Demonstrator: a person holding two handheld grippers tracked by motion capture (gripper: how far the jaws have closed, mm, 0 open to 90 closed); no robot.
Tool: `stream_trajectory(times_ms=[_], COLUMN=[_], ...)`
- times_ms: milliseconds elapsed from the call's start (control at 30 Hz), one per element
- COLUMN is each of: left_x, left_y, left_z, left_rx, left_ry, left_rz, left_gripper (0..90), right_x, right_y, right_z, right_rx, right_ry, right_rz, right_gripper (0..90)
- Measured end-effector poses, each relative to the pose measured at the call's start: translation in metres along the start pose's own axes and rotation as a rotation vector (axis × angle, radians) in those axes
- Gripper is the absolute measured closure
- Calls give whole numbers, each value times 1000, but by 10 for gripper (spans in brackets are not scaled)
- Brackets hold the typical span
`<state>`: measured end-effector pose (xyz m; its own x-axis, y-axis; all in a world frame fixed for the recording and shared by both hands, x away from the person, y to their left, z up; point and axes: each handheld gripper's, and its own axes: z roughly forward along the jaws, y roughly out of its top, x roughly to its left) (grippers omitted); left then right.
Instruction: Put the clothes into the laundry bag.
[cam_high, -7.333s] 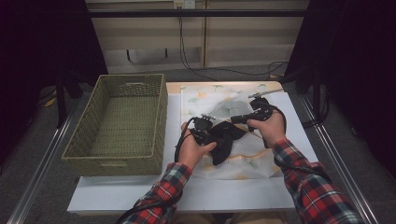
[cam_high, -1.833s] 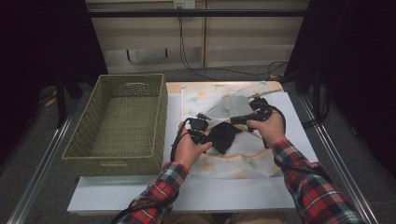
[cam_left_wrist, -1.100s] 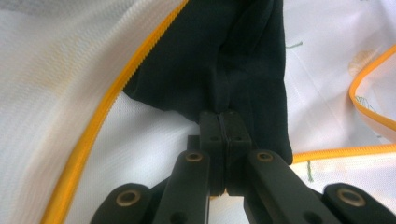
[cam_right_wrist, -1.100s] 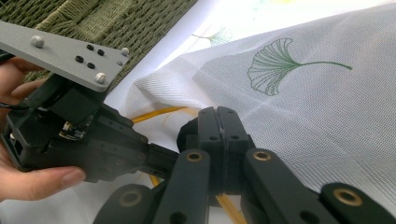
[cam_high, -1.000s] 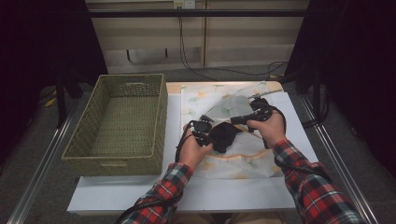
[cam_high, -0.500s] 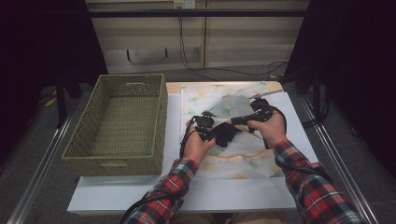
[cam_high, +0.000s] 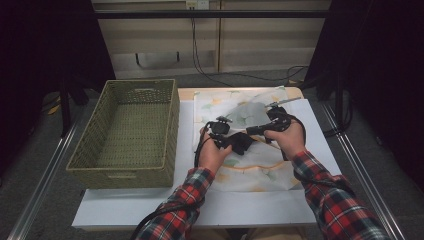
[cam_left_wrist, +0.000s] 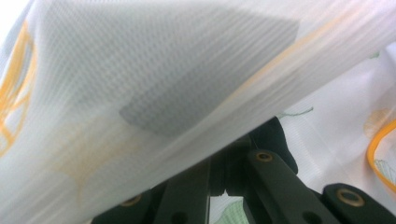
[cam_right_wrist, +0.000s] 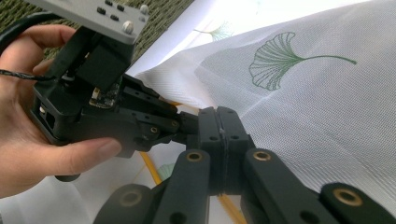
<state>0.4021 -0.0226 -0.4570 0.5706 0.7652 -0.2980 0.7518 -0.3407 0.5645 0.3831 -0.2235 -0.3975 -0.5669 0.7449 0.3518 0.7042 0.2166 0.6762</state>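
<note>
The thin white cloth (cam_high: 250, 112) with green leaf prints lies on the table (cam_high: 200, 210) beside the wicker basket (cam_high: 130, 130). Both the left gripper (cam_high: 235, 142) and right gripper (cam_high: 250, 131) are clamped on its lifted fold, jaws meeting tip to tip.

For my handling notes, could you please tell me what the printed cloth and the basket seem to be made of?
Cloth: probably thin woven fabric, matte; fine ribbed weave, slightly see-through, printed green ginkgo leaves.
Basket: looks like woven wicker or paper cord, olive-green, matte; plaited strands show along its walls.

Both tools: the left tool (cam_high: 235, 142) and right tool (cam_high: 252, 131) are black, with brass-ringed jaw pivots and trailing black cables. Sleeves (cam_high: 330, 195): red plaid flannel.
</note>
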Motion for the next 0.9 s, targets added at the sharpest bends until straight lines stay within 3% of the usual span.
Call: stream_trajectory(times_ms=[533,733,900], left_x=[6,11,11], left_y=[5,6,5], left_z=[1,0,0], left_rx=[-77,-110,-94], left_ry=[42,70,62], left_rz=[-7,18,22], left_gripper=[893,889,832], right_x=[0,1,2], right_y=[0,0,0], right_z=[-1,-1,0], right_rx=[-4,3,7], right_ry=[6,7,13], right_rz=[-1,-1,-6], right_gripper=[900,900,900])
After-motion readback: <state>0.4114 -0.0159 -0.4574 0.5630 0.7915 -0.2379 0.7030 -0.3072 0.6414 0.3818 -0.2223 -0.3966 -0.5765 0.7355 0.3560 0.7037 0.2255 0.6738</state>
